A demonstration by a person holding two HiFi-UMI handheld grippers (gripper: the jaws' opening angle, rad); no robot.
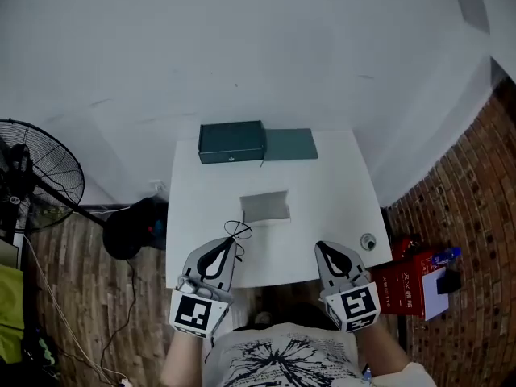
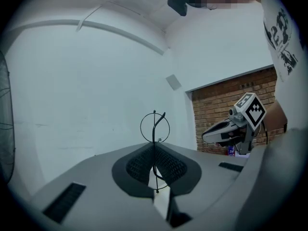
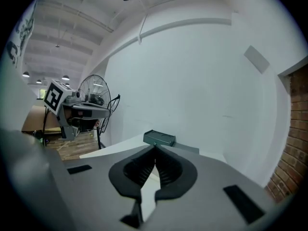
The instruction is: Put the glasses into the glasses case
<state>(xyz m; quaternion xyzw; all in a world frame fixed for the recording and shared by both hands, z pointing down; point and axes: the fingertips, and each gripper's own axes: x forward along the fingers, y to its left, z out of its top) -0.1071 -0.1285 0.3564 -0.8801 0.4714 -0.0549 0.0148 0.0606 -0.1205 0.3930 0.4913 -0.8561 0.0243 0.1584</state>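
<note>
Head view with the two gripper views; all places are given relative to the glasses case (image 1: 232, 142), a dark green box at the far edge of the white table (image 1: 322, 208). A flatter green panel (image 1: 290, 144) touches its right side, probably the opened lid, though this cannot be confirmed. The left gripper (image 1: 230, 243) is well short of the case, at the table's near edge and slightly left of the case's centre. Its jaws are pressed together on the thin wire frame of the glasses (image 1: 239, 232), and one round rim (image 2: 155, 126) stands upright just beyond the tips (image 2: 154, 147). The right gripper (image 1: 323, 247) is equally short of the case and off to its right. Its jaws are pressed together with nothing between them (image 3: 155, 148), and the case (image 3: 159, 138) lies ahead of it. A pale grey folded piece (image 1: 265, 206) lies between the case and the glasses. A small round object (image 1: 368, 241) sits nearer than the case, at the table's right edge. Judged hazards: the frame is pinched at a single slender wire, so it may pivot, slip out or bend if it brushes the grey piece or the case wall on approach. The case is held by nothing, so a push from the frame could slide it toward the far edge. If the temples are not folded, the glasses may catch on the rim rather than seat inside.
</note>
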